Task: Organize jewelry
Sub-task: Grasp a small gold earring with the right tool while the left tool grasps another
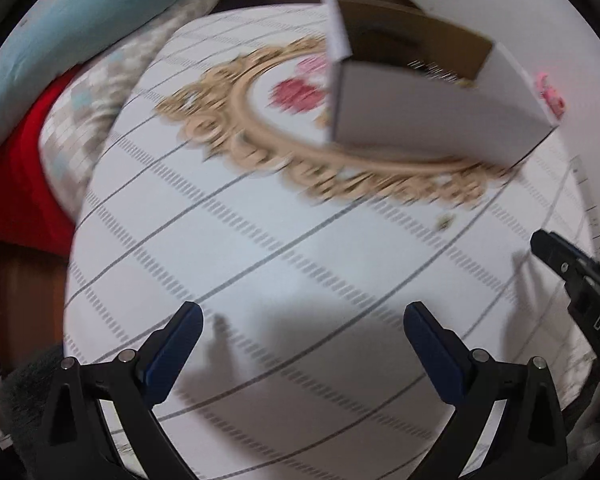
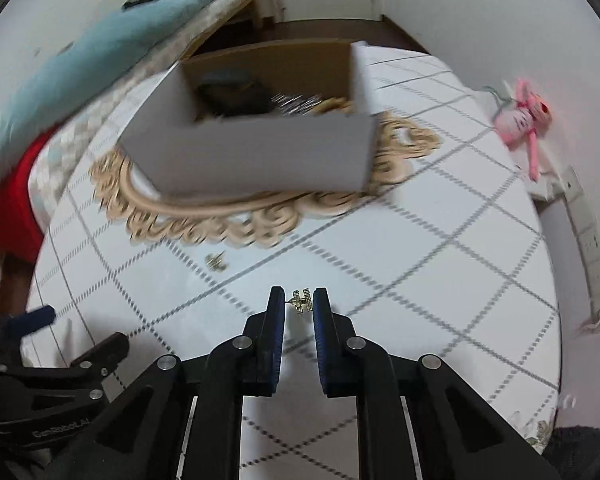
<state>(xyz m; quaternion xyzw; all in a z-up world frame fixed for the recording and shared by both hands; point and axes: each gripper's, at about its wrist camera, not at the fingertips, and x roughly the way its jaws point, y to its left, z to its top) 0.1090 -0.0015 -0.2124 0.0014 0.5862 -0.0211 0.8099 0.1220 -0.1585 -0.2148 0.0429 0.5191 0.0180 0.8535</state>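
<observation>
R gripper: I see both blue pads closed in on a small gold H-shaped earring, pinched at the tips, above the bedsheet.
L gripper: spread wide, nothing between the fingers; hovers over bare sheet, near side. In the R view it shows at the near left edge.
2nd earring: small gold piece lying loose on the sheet, left of and beyond the R gripper tips, just near of the gold ornament print. Same piece in the L view, blurred, can't tell the shape.
Box: open white cardboard box, brown inside, sits far centre on the sheet over the oval gold print. Inside I make out sth dark and a silvery sparkly item w/ a gold-ish piece beside it; too blurred to name.
Sheet: white w/ grey grid lines.
Pink toy: small plush, far right edge of the bed, by the wall.
Far left: light-blue pillow, red fabric below it.
</observation>
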